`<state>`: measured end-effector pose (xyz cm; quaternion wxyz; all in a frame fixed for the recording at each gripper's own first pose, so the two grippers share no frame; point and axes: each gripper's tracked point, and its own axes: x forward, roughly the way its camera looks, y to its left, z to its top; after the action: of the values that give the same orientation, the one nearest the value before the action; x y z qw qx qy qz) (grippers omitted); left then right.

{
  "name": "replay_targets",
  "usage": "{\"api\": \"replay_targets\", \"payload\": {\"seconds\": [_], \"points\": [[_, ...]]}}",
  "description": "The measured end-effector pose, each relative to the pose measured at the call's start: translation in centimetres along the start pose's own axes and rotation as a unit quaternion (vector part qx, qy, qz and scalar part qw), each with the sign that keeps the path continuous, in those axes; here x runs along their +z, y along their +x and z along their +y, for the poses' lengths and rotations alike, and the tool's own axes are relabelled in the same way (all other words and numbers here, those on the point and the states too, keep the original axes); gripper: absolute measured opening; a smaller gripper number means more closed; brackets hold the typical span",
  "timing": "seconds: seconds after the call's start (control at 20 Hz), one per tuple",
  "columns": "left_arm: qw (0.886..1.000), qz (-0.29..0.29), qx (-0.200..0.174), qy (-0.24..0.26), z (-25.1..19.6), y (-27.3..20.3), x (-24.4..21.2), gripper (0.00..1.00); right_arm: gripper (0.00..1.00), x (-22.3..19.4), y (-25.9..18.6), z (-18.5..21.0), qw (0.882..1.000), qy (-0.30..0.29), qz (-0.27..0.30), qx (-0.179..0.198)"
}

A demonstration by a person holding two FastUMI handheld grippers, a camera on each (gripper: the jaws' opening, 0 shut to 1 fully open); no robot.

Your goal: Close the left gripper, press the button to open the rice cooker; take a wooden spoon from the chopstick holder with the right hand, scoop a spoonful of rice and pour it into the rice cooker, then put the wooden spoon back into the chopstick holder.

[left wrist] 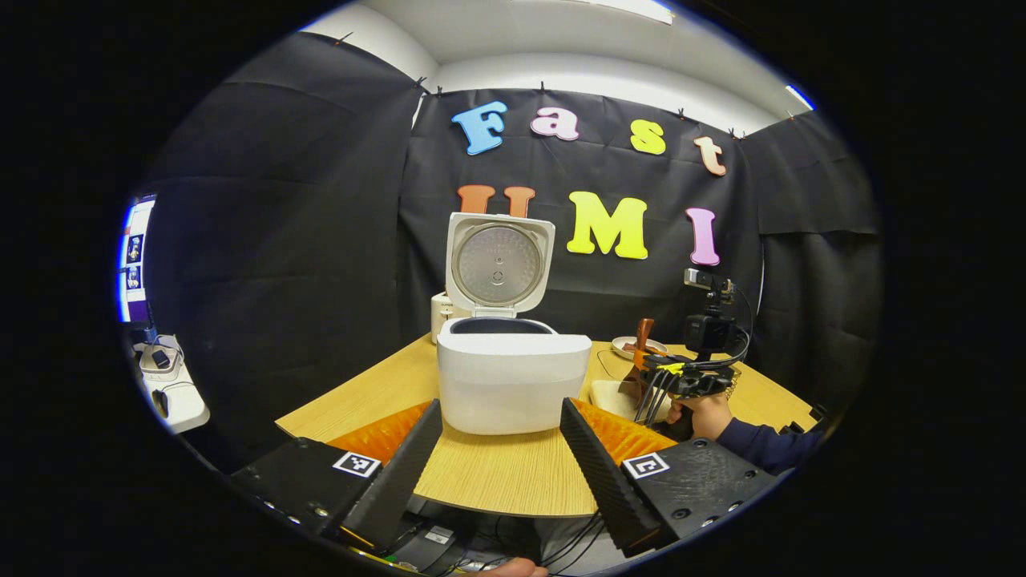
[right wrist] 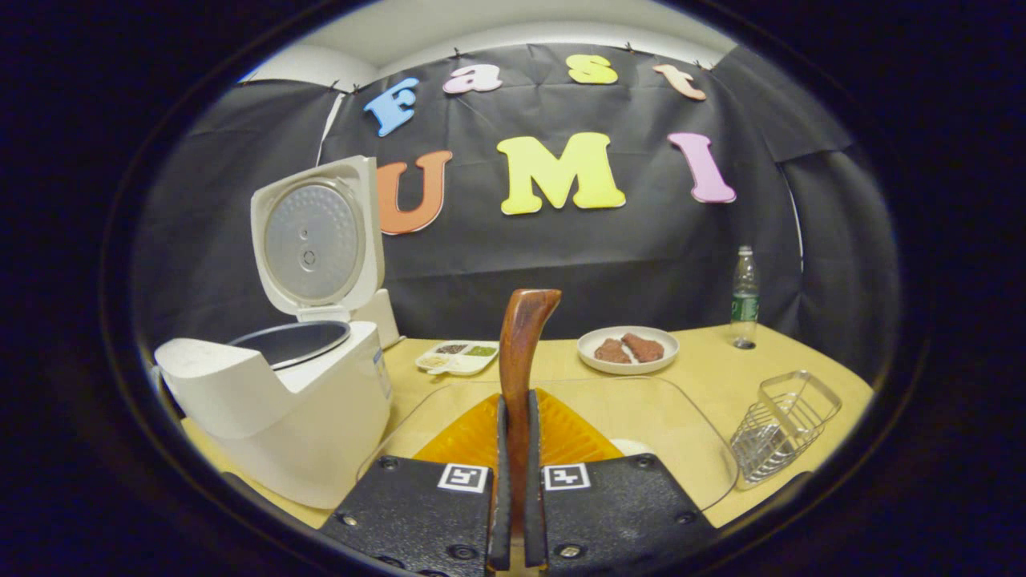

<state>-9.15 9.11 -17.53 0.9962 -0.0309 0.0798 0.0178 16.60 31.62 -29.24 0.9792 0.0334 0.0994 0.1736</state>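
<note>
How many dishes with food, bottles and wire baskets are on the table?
Dishes with food: 2, the round white plate of brown pieces and the white divided tray
Clear plastic bottles: 1
Wire baskets: 1
Total: 4

A pale wooden worktop [right wrist: 705,365] carries an open white rice cooker [right wrist: 288,401], a divided tray [right wrist: 458,358], a plate of brown food [right wrist: 628,349], a water bottle [right wrist: 745,296] and a wire basket [right wrist: 785,425].
</note>
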Motion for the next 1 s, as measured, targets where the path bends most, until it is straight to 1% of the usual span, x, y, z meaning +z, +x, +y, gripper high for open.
{"api": "replay_targets", "payload": {"seconds": [0.1,0.25,0.35,0.45,0.55,0.7,0.8,1.0], "points": [[1.000,-0.001,-0.001,0.000,0.1,0.0,-0.2,0.94,0.12,-0.1,0.0,0.7,0.999,0.040,0.014,0.022],[1.000,0.003,0.000,-0.007,0.4,0.3,-0.4,0.94,0.12,0.0,0.0,1.5,0.990,0.119,0.042,0.059],[1.000,0.007,0.002,-0.014,0.6,0.3,-0.6,0.94,0.12,-0.2,-0.2,1.8,0.985,0.142,0.058,0.078],[1.000,0.008,-0.001,-0.018,0.5,0.2,-0.6,0.94,0.12,-0.1,-0.3,1.2,0.982,0.155,0.068,0.078],[1.000,0.008,0.000,-0.016,0.4,0.2,-0.6,0.94,0.12,0.4,-0.5,0.6,0.974,0.199,0.072,0.084],[1.000,0.007,0.001,-0.009,0.3,0.3,-0.5,0.94,0.12,1.3,-0.6,-1.2,0.955,0.273,0.072,0.085],[1.000,0.008,-0.001,-0.007,0.0,0.2,-0.6,0.94,0.12,2.0,-1.2,-3.0,0.943,0.316,0.063,0.081],[1.000,0.014,-0.002,-0.002,-0.4,0.4,-0.7,0.94,0.12,3.6,-2.3,-5.7,0.921,0.380,0.035,0.081]]}}
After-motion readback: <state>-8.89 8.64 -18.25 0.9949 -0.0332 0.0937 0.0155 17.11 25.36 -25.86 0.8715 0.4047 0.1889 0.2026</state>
